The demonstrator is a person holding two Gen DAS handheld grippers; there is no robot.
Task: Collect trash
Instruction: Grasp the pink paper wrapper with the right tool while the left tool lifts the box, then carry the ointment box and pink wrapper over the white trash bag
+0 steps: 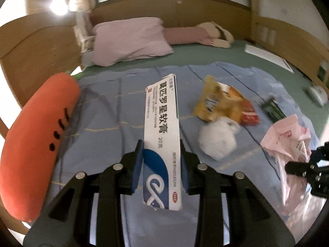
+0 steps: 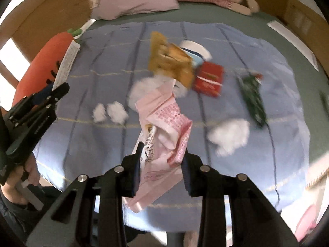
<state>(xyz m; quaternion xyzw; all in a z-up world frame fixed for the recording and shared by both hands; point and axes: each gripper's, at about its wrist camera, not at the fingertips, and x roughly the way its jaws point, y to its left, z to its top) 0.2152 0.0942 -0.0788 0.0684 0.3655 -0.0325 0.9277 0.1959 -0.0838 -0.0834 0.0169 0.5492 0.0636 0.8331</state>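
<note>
Jaws clamp ointment box (image 1: 162, 127), pink bag (image 2: 164, 127).

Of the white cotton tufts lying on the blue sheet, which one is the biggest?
The cotton tuft right of the pink bag, below the green wrapper; the two tufts on the left are far smaller.

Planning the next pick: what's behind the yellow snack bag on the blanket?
In the right wrist view, a white round container pokes out behind the yellow snack bag, beside a red box. The bag covers the container's lower part, so contents can't be seen.
</note>
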